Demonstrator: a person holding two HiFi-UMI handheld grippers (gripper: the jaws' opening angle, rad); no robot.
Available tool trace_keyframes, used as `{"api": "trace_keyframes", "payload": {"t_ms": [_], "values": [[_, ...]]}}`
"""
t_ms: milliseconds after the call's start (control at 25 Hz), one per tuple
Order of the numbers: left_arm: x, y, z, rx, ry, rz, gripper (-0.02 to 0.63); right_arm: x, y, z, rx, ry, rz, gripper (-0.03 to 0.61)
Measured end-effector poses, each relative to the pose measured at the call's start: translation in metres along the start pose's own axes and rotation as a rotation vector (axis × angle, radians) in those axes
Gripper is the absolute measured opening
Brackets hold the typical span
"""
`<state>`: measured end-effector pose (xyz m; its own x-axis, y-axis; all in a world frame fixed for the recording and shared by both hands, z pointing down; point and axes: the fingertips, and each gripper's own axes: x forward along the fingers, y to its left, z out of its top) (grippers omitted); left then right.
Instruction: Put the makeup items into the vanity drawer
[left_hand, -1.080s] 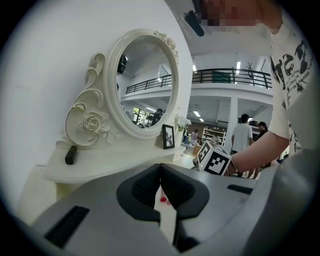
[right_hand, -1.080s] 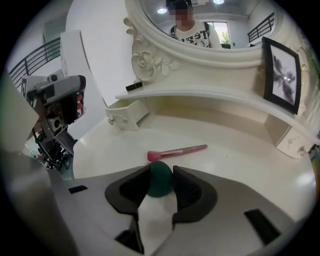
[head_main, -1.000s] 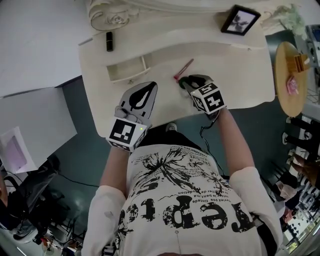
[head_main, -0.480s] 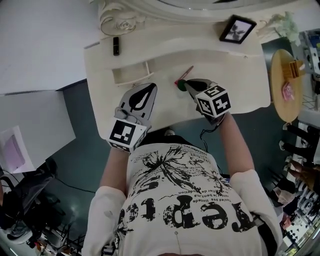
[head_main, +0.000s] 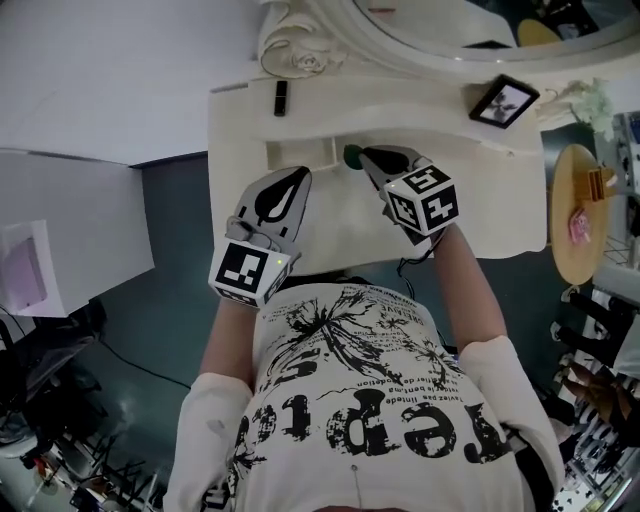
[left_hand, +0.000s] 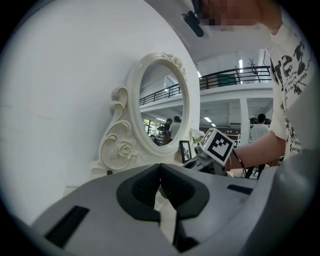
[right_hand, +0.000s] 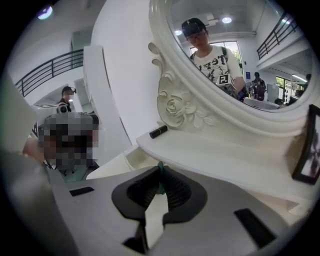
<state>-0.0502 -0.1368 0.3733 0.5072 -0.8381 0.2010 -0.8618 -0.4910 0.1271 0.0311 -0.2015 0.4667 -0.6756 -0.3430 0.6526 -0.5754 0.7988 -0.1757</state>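
Note:
The cream vanity (head_main: 470, 190) has a small open drawer (head_main: 300, 152) at its back left. My right gripper (head_main: 362, 155) hovers beside the drawer's right end. Its jaws have just been closing and are shut on a makeup pencil, of which only the green end (head_main: 351, 155) shows. In the right gripper view a green sliver (right_hand: 159, 186) is pinched between the pads. My left gripper (head_main: 287, 190) hangs over the vanity's front, just short of the drawer, shut with nothing in it; in its own view the left gripper (left_hand: 160, 172) has its tips touching. A black lipstick (head_main: 281, 97) lies behind the drawer.
An oval mirror (head_main: 450, 35) with a carved frame stands at the back. A small black picture frame (head_main: 508, 100) leans at the right of the upper shelf. A round wooden side table (head_main: 572, 200) stands to the right, a white cabinet (head_main: 70, 220) to the left.
The right gripper closed on the pencil lying on the tabletop and lifted it back-left to the drawer's right end. The left gripper rose and moved toward the drawer.

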Motion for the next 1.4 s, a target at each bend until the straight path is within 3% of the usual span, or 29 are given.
{"api": "trace_keyframes", "payload": {"t_ms": [280, 600, 680, 720, 760, 800, 1120, 1400], "values": [[-0.029, 0.049, -0.003, -0.018, -0.005, 0.112, 0.014, 0.057, 0.037, 0.028, -0.09, 0.009, 0.075, 0.041], [-0.051, 0.084, -0.019, -0.036, 0.021, 0.195, 0.014, 0.102, 0.064, 0.025, -0.111, 0.07, 0.134, 0.046], [-0.052, 0.087, -0.022, -0.041, 0.025, 0.197, 0.014, 0.105, 0.062, 0.023, -0.107, 0.076, 0.107, 0.087], [-0.051, 0.087, -0.023, -0.041, 0.027, 0.193, 0.014, 0.105, 0.06, 0.023, -0.102, 0.073, 0.093, 0.144], [-0.05, 0.086, -0.023, -0.038, 0.029, 0.187, 0.014, 0.103, 0.058, 0.023, -0.096, 0.072, 0.084, 0.195], [-0.048, 0.084, -0.022, -0.033, 0.03, 0.18, 0.014, 0.101, 0.057, 0.023, -0.089, 0.071, 0.08, 0.205], [-0.025, 0.041, -0.005, -0.005, 0.012, 0.138, 0.014, 0.051, 0.038, 0.008, -0.062, 0.029, 0.084, 0.22], [0.01, -0.016, -0.003, -0.024, 0.01, 0.103, 0.014, -0.007, 0.001, -0.043, -0.062, 0.086, 0.08, 0.232]]}}
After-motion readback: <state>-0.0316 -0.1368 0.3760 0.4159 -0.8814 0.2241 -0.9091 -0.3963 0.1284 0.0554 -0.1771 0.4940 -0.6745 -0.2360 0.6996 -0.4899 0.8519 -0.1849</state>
